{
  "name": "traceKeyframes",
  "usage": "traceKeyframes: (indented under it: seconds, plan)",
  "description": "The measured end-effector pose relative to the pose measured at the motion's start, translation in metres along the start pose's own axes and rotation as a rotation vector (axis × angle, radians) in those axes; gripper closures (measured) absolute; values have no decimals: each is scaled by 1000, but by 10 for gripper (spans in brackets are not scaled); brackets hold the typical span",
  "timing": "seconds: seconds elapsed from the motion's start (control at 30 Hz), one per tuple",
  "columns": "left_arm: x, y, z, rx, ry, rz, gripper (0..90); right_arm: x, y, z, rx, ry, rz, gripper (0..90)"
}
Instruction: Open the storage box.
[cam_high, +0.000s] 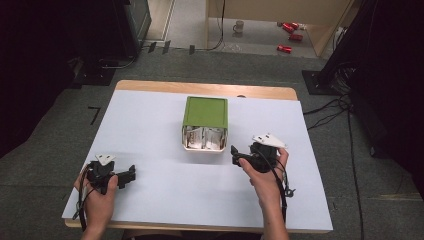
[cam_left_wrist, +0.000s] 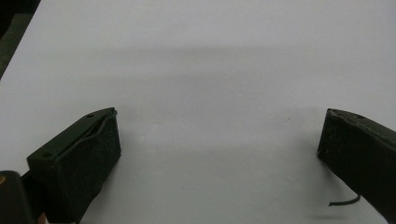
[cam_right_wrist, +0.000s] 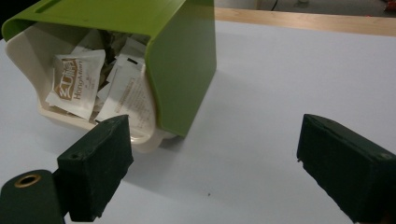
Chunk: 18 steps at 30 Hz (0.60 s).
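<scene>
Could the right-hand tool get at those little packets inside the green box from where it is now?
Probably yes. The green box lies with its open mouth toward the right tool, whose jaws stand wide open, and nothing lies between them and the packets.

From where I steer, the white table (cam_high: 150, 130) lies bare between and ahead of both grippers, so my left gripper (cam_high: 131, 174) has open room all round, while the green box (cam_high: 205, 111) of paper packets (cam_high: 202, 138) blocks the middle, just beside my right gripper (cam_high: 234, 155).
</scene>
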<state>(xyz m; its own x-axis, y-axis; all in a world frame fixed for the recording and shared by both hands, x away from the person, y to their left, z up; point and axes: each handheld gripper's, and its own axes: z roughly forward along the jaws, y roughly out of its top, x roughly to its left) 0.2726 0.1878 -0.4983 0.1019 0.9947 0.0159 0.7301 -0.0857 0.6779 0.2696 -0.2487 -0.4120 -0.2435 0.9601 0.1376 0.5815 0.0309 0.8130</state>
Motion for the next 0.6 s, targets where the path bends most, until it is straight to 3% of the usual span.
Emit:
traceKeyframes:
  seconds: [0.6]
  plan:
    - [0, 0, 0, 1, 0, 0, 0, 25, 6, 20, -9, 10, 2, 101]
